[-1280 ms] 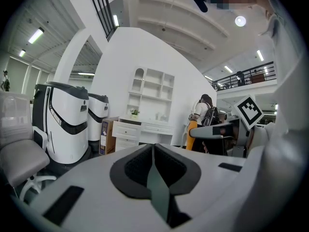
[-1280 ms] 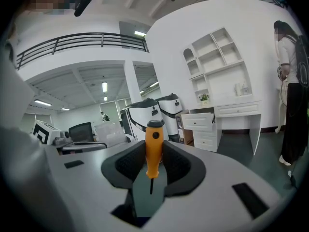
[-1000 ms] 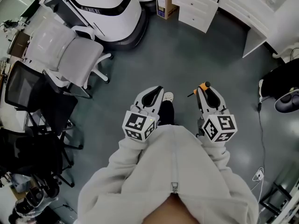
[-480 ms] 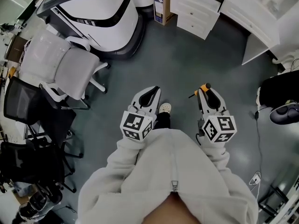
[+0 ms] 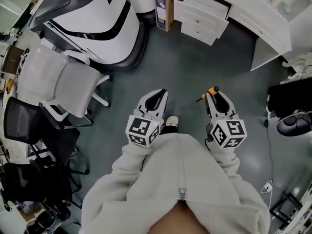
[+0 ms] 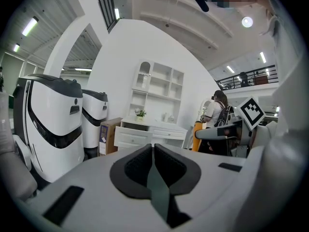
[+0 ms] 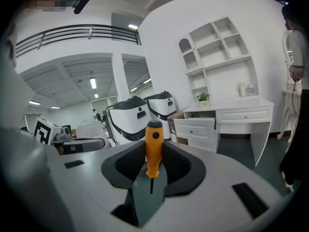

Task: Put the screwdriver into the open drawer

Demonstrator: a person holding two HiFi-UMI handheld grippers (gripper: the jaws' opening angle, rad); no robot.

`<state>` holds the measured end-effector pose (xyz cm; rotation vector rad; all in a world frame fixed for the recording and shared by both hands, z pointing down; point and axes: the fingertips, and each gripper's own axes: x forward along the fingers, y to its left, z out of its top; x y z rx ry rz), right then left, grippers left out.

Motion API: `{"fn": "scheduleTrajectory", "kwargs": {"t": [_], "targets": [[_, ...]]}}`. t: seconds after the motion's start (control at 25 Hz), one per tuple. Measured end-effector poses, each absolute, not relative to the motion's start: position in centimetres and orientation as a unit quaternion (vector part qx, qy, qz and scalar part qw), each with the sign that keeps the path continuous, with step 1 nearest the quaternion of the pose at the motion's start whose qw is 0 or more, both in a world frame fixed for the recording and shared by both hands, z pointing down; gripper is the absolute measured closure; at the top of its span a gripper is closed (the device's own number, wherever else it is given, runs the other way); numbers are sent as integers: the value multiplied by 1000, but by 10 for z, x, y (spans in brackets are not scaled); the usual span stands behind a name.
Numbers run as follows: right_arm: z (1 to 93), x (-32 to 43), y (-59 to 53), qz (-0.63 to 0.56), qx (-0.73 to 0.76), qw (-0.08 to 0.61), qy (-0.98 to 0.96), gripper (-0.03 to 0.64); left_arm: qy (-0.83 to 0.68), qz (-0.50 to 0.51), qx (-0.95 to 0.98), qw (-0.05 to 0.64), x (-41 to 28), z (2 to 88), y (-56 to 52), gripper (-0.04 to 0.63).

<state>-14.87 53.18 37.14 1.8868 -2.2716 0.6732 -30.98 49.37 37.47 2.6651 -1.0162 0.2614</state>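
The screwdriver [image 7: 153, 149] has an orange handle with a black cap and stands upright between the pads of my right gripper [image 7: 153, 154], which is shut on it. From the head view the handle [image 5: 213, 89] pokes out past the tips of the right gripper [image 5: 211, 94], over the grey floor. My left gripper [image 5: 157, 96] is held alongside it, shut and empty, with its pads [image 6: 145, 161] meeting at the tips. The white drawer unit [image 5: 201, 14] stands ahead under the desk, its top drawer [image 7: 197, 115] pulled open. Both grippers are well short of it.
Two large white-and-black machines [image 5: 100, 13] stand at the left of the drawers, with a cardboard box [image 5: 165, 1] between. A white office chair [image 5: 68, 79] and black chairs [image 5: 29, 130] sit at my left. A white desk [image 5: 263, 21] and black gear [image 5: 287, 99] are at the right.
Both grippers have travelled forward over the floor with the person walking; the chairs have slid back toward the bottom left of the head view. The grip on the screwdriver is unchanged.
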Motion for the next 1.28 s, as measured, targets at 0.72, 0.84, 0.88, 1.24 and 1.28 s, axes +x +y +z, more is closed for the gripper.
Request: {"fn": "scheduleTrajectory", "kwargs": {"t": [0.72,0.84,0.88,1.24,1.28], "targets": [[372,-159,482,216,625,67,-747,491,-349,86,922,141,-318,383,436,565],[375,-155,487,217,629,64,-744,491,-344,89,924,139,-314,386,440,565],[376,-153,487,218,629,63,-743,491,-343,90,925,138,-312,386,440,565],[371,-118,454,219,631,46,-743,491,-334,107,930,109,-275,379,412,565],[371,-113,448,218,630,46,-744,491,-333,109,931,104,-269,378,407,565]]}}
